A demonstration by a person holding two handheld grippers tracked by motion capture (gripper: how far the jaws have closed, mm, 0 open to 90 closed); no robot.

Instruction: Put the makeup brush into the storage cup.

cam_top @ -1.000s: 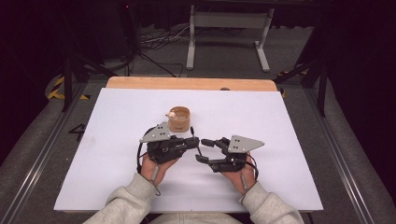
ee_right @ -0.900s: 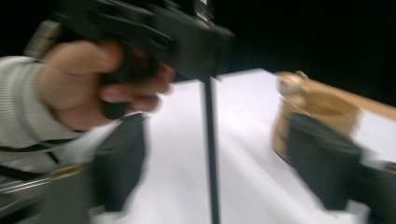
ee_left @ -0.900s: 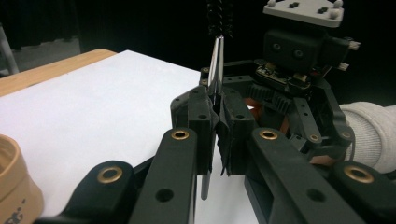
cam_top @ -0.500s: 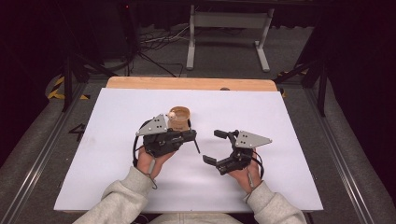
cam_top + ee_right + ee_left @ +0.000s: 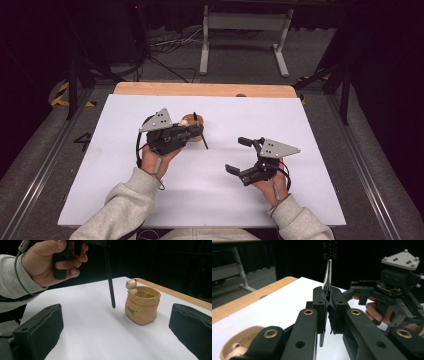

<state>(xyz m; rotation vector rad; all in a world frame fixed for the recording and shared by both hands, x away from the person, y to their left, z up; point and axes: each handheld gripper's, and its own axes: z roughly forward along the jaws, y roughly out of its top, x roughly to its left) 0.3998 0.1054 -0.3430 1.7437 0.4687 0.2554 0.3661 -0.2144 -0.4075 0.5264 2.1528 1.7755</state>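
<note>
Scene: a person sits at a table covered by a white sheet (image 5: 125,190), holding a two-jaw gripper in each hand.
Left gripper (image 5: 329,300): its jaws are pressed together on a thin black mascara-style wand (image 5: 327,282), gripping the shaft partway along.
Wand position: in the left gripper view the bristled brush end points up, past the jaws; in the right gripper view the plain lower end (image 5: 110,285) hangs clear above the white sheet, just beside the holder.
Why held so: the wand appears gripped upright so that its lower end can be lowered into the holder's mouth; this is a judgement from its pose.
Right gripper (image 5: 240,156): its jaws stand wide apart with nothing between them, having just been opening. It rests low over the sheet, well apart from the left gripper.
Why open: it looks to have handed the wand over and left it to the other gripper.
Container: a small tan holder shaped like a paper sack (image 5: 142,305), with a little bear figure (image 5: 131,285) at its rim and small dark lettering on the front.
Container contents: the inside looks empty as far as it can be seen; its bottom is hidden.
Container place: upright near the far middle of the sheet, just behind the left gripper in the high view (image 5: 192,120).
</note>
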